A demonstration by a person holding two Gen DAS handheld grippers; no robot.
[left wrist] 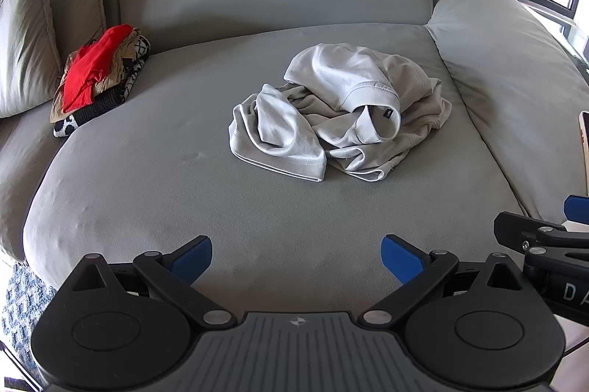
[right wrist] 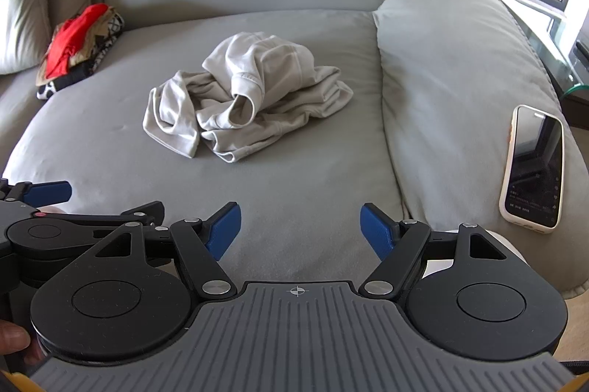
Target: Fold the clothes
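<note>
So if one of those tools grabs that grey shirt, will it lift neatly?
Probably not. The shirt lies crumpled in soft folds, so it likely hangs limp and unfurls. It looks thin, so likely light. Pushed, it would probably bunch up rather than slide.

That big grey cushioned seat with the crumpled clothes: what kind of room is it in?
Probably a home living room: a wide grey upholstered sofa with beige throw pillows, a crumpled light grey shirt, and a white-cased smartphone on the armrest.

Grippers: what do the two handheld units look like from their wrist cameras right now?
Both are alike. The left gripper and right gripper each have black linkage arms with silver pivot pins, round black discs at the sides, and blue fingertip pads. Between the discs sits a grey ribbed plate with a small crosshair mark. White lettering shows on the right unit's body in the left view, cut off by the frame edge. No cables or sleeves show.
</note>
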